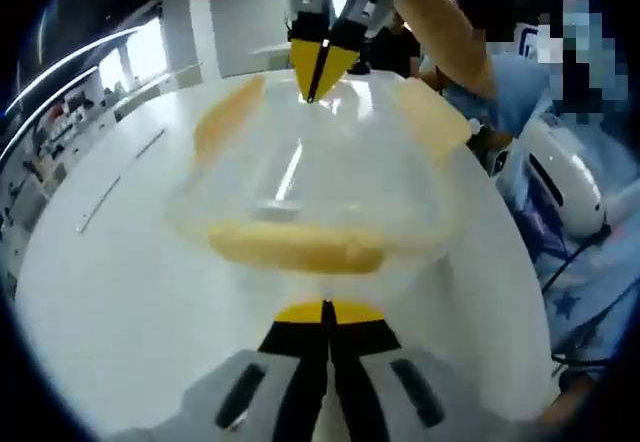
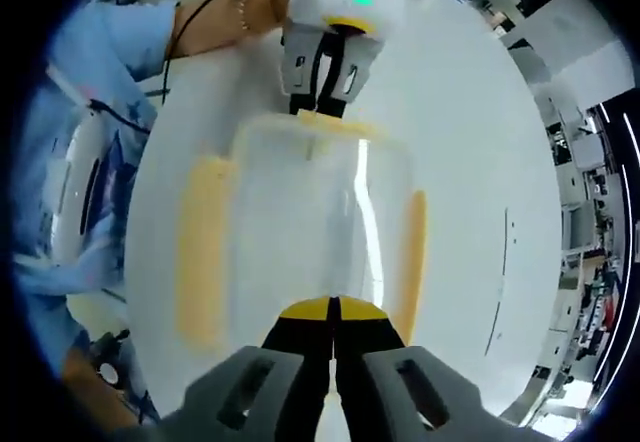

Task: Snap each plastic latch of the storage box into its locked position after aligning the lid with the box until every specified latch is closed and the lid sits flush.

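Presently, in the left gripper view, the clear storage box is seen resting on the white table, with its transparent lid in place on top. A yellow latch lies along the box's near edge, just beyond the left gripper, whose yellow-tipped jaws are drawn together with nothing between them. Further yellow latches are noted on the box's left side and right side. At the far edge of the box the right gripper is observed, its yellow tips closed to a point and touching the lid. In the right gripper view, the same box is seen lengthwise, with a latch standing out from its left side and another along its right side. The right gripper is placed at the box's near edge, jaws together and empty. The left gripper is seen at the box's far edge against a yellow latch there; whether it grips anything cannot be told.
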